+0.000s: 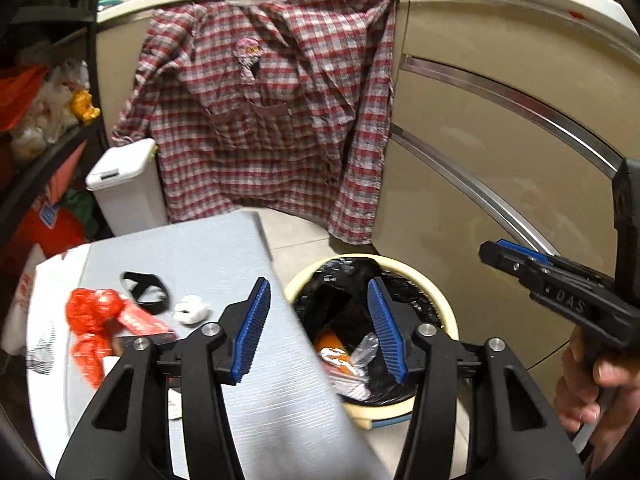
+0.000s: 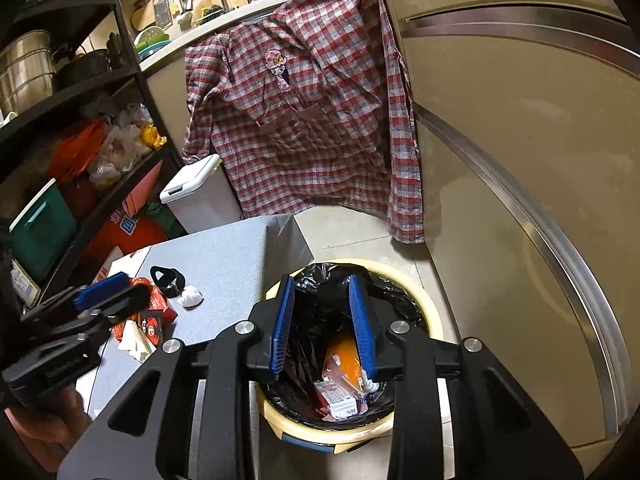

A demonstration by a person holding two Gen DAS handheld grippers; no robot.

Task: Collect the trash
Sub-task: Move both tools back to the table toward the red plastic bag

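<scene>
Grey table (image 2: pixel 224 256), red wrappers (image 2: pixel 154 316) (print unreadable)

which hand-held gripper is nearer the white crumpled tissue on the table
Left. The left hand-held gripper hovers over the table's trash near the tissue; the right hand-held gripper is over the bin.

Shirt (image 1: pixel 264 120): red-and-grey check. Bin (image 2: pixel 434 322): cream, black liner (image 2: pixel 320 280). Table (image 1: pixel 208 248): grey. Gripper pads (image 1: pixel 252 326): blue. Wrapper (image 1: pixel 94 316): red.
</scene>
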